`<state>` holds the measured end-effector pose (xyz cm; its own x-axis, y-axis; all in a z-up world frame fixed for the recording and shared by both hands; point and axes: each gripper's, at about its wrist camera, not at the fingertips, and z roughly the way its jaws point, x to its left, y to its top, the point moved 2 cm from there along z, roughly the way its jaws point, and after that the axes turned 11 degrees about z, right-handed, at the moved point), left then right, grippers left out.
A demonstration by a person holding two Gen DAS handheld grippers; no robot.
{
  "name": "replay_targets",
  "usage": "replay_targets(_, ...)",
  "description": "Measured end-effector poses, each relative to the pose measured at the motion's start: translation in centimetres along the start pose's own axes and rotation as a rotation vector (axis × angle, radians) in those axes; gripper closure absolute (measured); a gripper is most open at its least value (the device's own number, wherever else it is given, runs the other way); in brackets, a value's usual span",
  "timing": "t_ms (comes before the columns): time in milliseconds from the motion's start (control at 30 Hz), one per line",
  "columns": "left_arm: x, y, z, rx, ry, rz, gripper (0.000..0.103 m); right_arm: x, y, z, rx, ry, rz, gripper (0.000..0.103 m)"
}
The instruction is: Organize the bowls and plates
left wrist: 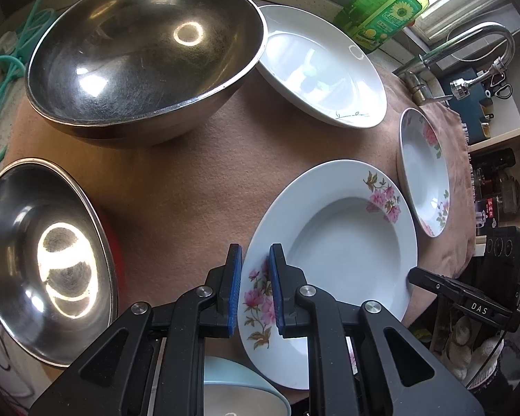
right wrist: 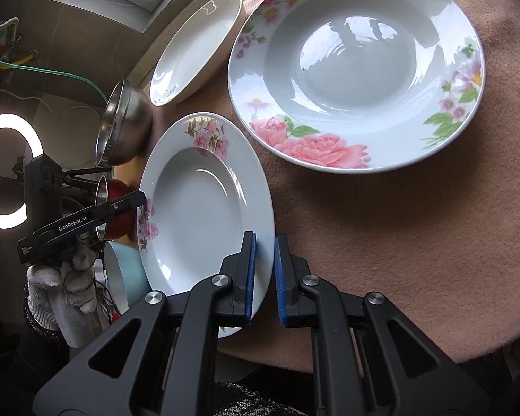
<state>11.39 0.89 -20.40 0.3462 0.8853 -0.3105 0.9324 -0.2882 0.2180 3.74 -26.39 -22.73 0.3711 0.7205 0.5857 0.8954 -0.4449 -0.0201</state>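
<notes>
Both left tongs (left wrist: 254, 287) and right tongs (right wrist: 264, 277) pinch opposite rims of the small floral plate (right wrist: 197, 208): glazed, rigid, slippery, likely chip-prone, so rim-hold seems sensible.

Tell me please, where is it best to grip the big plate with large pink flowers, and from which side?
Probably its wide flat rim, near edge. The big plate lies flat on the brown cloth, nothing overlaps that edge, and the far left rim nearly meets a plain white dish.
</notes>
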Motion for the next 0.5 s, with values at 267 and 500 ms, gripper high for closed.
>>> replay_targets(267,-0.35,-0.13,-0.03,0.004,0.004,0.015,0.088,-0.12,-0.58,-0.09,-0.002,-0.003,0.013,0.093)
replay_targets(500,-0.83,-0.3,0.08,0.008,0.014,0.033,0.088,-0.39,-1.02,-0.26,0.0,-0.006,0.016,0.092)
